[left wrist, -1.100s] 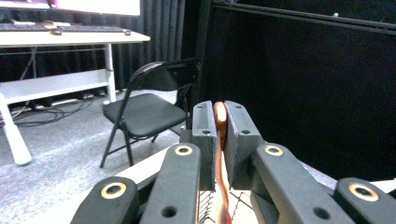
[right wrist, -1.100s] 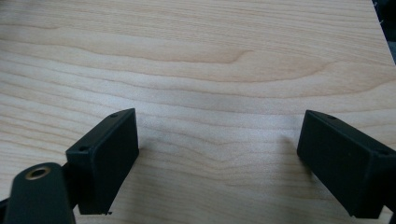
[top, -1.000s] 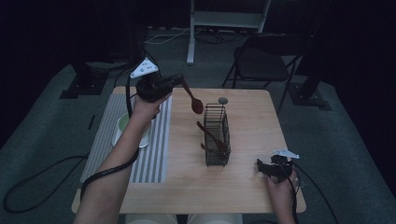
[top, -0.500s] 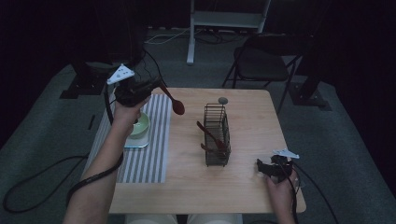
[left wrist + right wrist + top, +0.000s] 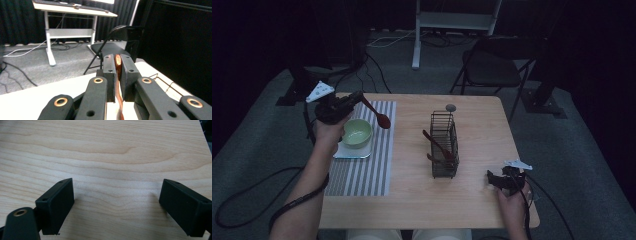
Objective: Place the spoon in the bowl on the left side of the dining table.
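A black folding chair [image 5: 492,67] stands beyond the wooden bench [image 5: 472,195], near a white desk frame [image 5: 452,22] (cables [image 5: 387,40] trail across the grey carpet beside it); dark curtains hang behind.

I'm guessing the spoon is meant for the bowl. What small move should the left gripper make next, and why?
Probably swing the spoon back and lower it: the left gripper is shut on its handle, but the spoon's head hangs over the striped mat, just right of the green bowl, not above it.
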A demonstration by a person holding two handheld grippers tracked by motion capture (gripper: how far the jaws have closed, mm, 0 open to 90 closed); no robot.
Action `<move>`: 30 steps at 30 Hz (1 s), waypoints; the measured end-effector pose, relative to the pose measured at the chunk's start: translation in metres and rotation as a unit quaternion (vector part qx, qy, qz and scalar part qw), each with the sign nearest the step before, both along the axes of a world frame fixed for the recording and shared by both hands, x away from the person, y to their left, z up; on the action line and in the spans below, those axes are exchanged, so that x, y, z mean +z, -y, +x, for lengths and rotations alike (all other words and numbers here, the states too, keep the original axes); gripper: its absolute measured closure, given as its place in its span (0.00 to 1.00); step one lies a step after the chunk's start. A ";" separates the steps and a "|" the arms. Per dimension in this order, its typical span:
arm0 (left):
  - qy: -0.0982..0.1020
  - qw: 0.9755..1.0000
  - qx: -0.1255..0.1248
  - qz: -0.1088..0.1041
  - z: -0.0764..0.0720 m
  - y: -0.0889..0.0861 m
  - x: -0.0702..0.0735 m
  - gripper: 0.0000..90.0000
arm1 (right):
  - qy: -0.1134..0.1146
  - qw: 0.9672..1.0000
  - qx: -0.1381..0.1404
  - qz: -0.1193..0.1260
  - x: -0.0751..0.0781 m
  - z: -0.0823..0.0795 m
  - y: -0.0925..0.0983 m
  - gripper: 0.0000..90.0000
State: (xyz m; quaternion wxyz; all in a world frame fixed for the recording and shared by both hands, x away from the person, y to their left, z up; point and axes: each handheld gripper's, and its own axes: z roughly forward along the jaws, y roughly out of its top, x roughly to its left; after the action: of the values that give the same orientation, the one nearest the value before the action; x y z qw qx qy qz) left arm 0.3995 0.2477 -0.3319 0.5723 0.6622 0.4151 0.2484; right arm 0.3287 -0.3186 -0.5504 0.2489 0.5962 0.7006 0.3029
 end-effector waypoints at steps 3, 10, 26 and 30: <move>-0.004 1.000 0.004 -0.002 -0.001 -0.006 -0.004 0.93 | 0.000 1.000 0.000 0.000 0.000 0.000 0.000 0.13; -0.014 0.999 0.036 0.000 -0.007 -0.033 -0.016 0.93 | 0.000 1.000 0.000 0.000 0.000 0.000 0.000 0.13; -0.037 0.994 0.100 -0.019 -0.012 -0.066 -0.064 0.93 | 0.000 1.000 0.000 0.000 0.000 0.000 0.000 0.13; -0.043 0.993 0.111 -0.020 -0.015 -0.070 -0.077 0.93 | 0.000 1.000 0.000 0.000 0.000 0.000 0.000 0.13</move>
State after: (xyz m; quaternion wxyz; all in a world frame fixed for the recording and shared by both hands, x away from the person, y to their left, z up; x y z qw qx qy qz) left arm 0.3844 0.3175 -0.4086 0.5362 0.6102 0.5153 0.2733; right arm 0.3287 -0.3185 -0.5504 0.2484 0.5965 0.7006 0.3028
